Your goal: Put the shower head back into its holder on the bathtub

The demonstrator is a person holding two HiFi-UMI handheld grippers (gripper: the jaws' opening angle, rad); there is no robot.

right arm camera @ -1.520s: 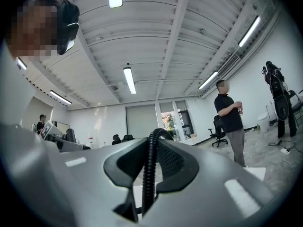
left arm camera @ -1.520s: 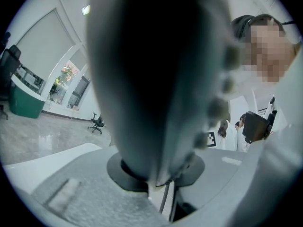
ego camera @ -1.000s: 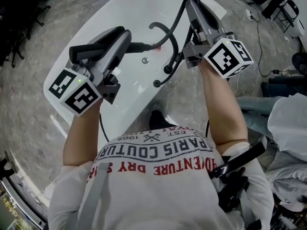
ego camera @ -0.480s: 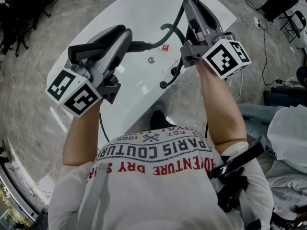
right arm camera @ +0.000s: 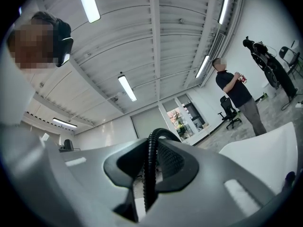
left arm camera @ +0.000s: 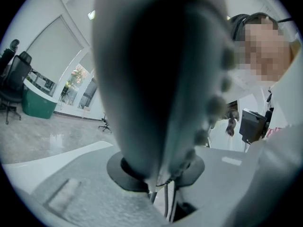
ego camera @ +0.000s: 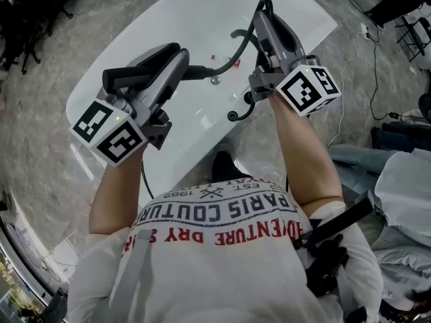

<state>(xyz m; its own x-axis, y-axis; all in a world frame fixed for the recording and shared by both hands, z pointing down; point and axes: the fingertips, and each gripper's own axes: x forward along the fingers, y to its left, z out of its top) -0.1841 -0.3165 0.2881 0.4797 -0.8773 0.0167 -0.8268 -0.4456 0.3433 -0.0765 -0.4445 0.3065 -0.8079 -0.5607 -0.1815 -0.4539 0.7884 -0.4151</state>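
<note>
The black shower head [ego camera: 138,73] hangs level over the white bathtub [ego camera: 168,19], and my left gripper [ego camera: 176,52] is shut on it. Seen from the left gripper view, the shower head [left arm camera: 156,79] fills the space between the jaws of the left gripper [left arm camera: 158,186]. Its black ribbed hose [ego camera: 236,49] runs right from the handle and loops up. There my right gripper [ego camera: 264,11] is shut on it. The right gripper view has the hose [right arm camera: 150,160] arching up between the jaws of the right gripper [right arm camera: 150,183]. I cannot pick out the holder.
A small chrome fitting [ego camera: 215,81] and a red speck [ego camera: 214,57] sit on the tub's surface between the grippers. Two black curled ends [ego camera: 239,113] lie near the tub's front rim. A person [right arm camera: 239,96] stands far off by office chairs.
My right gripper has shifted slightly left and lower with the hose. My left gripper has edged right with the shower head. The tub has slid up in the picture.
</note>
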